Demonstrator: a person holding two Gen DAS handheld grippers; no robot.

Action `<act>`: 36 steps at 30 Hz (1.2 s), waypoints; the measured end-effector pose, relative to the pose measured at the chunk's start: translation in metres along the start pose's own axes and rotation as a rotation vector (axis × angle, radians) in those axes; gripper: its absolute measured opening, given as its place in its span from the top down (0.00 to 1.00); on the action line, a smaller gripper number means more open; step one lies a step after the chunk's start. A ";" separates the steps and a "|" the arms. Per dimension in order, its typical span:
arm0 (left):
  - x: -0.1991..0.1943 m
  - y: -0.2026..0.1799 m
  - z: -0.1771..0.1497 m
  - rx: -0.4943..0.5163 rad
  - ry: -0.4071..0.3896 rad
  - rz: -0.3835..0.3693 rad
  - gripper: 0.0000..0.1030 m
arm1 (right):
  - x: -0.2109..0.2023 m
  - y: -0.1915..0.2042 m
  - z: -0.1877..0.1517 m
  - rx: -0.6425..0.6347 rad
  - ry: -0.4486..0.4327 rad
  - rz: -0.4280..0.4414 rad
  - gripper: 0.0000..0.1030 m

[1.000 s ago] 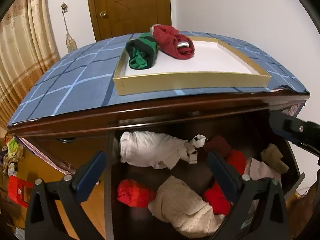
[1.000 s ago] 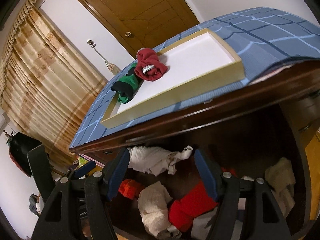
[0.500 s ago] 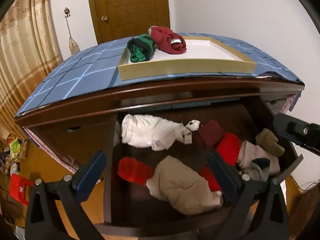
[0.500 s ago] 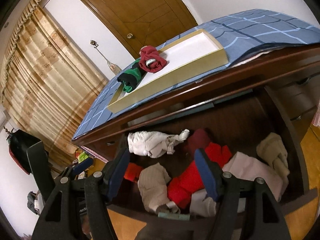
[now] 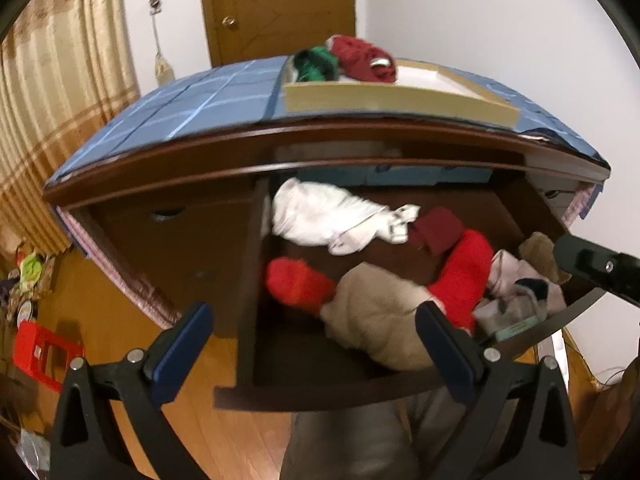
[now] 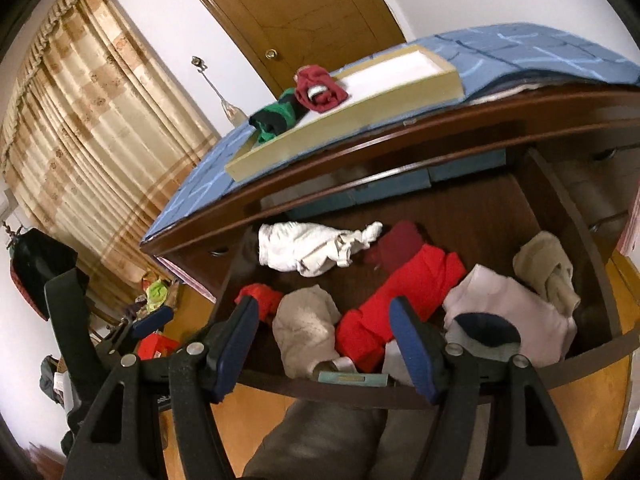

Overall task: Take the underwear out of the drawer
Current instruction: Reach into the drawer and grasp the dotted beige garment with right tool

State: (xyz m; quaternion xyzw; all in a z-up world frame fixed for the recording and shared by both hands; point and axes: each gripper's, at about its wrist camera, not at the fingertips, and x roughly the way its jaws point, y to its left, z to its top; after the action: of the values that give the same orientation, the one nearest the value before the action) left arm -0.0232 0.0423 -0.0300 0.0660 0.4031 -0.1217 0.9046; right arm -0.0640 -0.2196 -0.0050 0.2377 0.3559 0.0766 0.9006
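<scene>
An open dark wooden drawer (image 5: 320,394) (image 6: 592,354) holds several rolled garments: a white one (image 5: 320,220) (image 6: 300,248), a beige one (image 5: 376,320) (image 6: 306,328), bright red ones (image 5: 298,280) (image 6: 400,300), a dark red one (image 5: 440,230) and pale ones at the right (image 6: 508,300). My left gripper (image 5: 312,344) hovers open above the drawer's front, nothing between its fingers. My right gripper (image 6: 324,344) is open too, over the beige and red pieces, touching none. On top, a cream tray (image 5: 400,102) (image 6: 352,120) holds a green-black bundle (image 6: 276,118) and a dark red bundle (image 5: 364,60) (image 6: 320,88).
A blue checked cloth (image 5: 192,116) (image 6: 540,52) covers the dresser top. A wooden door (image 5: 276,4) and beige curtains (image 6: 100,128) stand behind. A red box (image 5: 40,354) lies on the wooden floor at left. A person's grey-clad leg (image 6: 320,440) is below the drawer front.
Both grippers have drawn back and sunk a little from the dresser, so more of the drawer and its front edge now shows. Their jaws have kept the same width.
</scene>
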 end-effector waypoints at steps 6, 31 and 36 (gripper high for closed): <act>0.005 0.015 -0.010 -0.046 0.022 0.002 0.00 | 0.011 -0.001 -0.007 0.002 0.037 0.005 0.32; 0.035 0.056 0.015 -0.046 0.059 -0.004 0.00 | 0.176 0.048 -0.001 -0.300 0.636 0.077 0.32; 0.045 0.056 0.028 -0.073 0.073 -0.051 0.00 | 0.206 0.058 -0.012 -0.372 0.714 0.000 0.32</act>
State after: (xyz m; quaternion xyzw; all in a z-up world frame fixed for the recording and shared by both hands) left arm 0.0410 0.0825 -0.0434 0.0270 0.4418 -0.1273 0.8876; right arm 0.0815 -0.1012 -0.1092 0.0291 0.6266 0.2172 0.7479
